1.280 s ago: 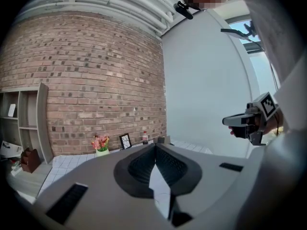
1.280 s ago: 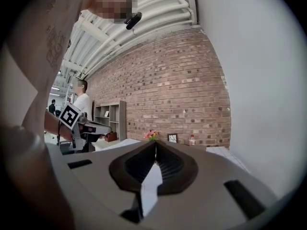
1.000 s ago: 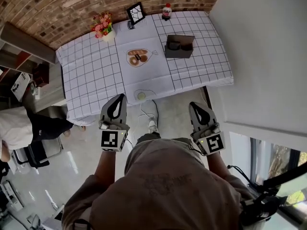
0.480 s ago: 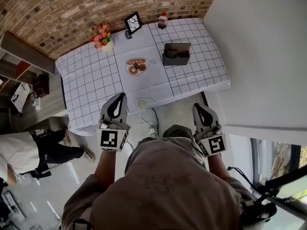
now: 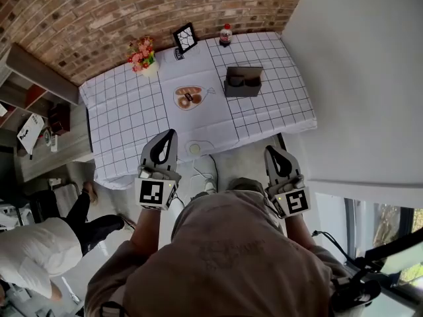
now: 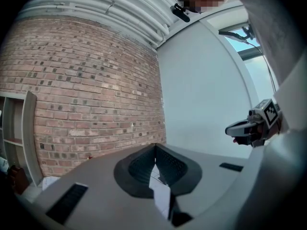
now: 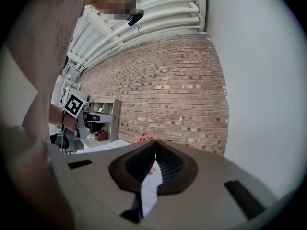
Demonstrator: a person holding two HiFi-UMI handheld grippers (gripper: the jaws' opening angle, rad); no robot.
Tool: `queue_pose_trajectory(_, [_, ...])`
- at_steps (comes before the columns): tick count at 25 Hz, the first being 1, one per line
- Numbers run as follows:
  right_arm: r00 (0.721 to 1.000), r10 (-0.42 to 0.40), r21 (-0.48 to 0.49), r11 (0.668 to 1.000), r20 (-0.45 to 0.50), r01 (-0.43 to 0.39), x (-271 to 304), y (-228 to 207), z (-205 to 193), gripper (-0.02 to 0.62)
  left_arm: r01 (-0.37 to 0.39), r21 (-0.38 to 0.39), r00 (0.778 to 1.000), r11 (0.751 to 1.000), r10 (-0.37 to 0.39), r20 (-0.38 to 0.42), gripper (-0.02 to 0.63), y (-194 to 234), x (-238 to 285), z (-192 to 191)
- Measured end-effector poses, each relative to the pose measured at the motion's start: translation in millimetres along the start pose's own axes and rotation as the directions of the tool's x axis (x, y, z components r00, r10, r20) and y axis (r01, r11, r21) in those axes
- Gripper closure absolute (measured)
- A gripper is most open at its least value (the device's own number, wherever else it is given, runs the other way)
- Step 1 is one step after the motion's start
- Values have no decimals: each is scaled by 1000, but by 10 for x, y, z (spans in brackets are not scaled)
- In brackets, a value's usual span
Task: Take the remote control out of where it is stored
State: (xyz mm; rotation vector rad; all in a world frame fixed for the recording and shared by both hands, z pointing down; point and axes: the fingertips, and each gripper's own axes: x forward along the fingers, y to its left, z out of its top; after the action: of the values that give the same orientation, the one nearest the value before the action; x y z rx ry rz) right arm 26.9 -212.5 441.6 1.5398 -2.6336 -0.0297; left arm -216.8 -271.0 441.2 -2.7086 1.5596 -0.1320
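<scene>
A dark open box (image 5: pixel 242 81) stands on the white grid-cloth table (image 5: pixel 132 111), right of centre, with dark items inside; I cannot make out a remote control among them. Both grippers hang in front of the table's near edge, well short of the box. My left gripper (image 5: pixel 168 136) is shut and empty. My right gripper (image 5: pixel 271 150) is likewise shut with nothing in it. In the left gripper view the jaws (image 6: pixel 154 150) meet at the tip, facing the brick wall. The right gripper view shows its jaws (image 7: pixel 155 145) closed too.
On the table are a flower pot (image 5: pixel 143 47), a picture frame (image 5: pixel 186 37), a small bottle (image 5: pixel 225 35), a plate of bread (image 5: pixel 189 97) and a small disc (image 5: pixel 194 149). A shelf (image 5: pixel 39 78) stands at the left and a white wall (image 5: pixel 357 78) at the right. A person (image 5: pixel 39 263) is at the lower left.
The bystander at the left has walked from the left edge down to the lower left. Both grippers stay shut and nearly still; the view has shifted slightly.
</scene>
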Motion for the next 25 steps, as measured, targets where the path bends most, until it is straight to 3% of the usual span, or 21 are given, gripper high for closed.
queue_pose_trajectory(25, [997, 76, 14, 997, 25, -76, -109, -625, -2, 581, -58, 9, 998, 998, 58, -40, 594, -537, 274, 85])
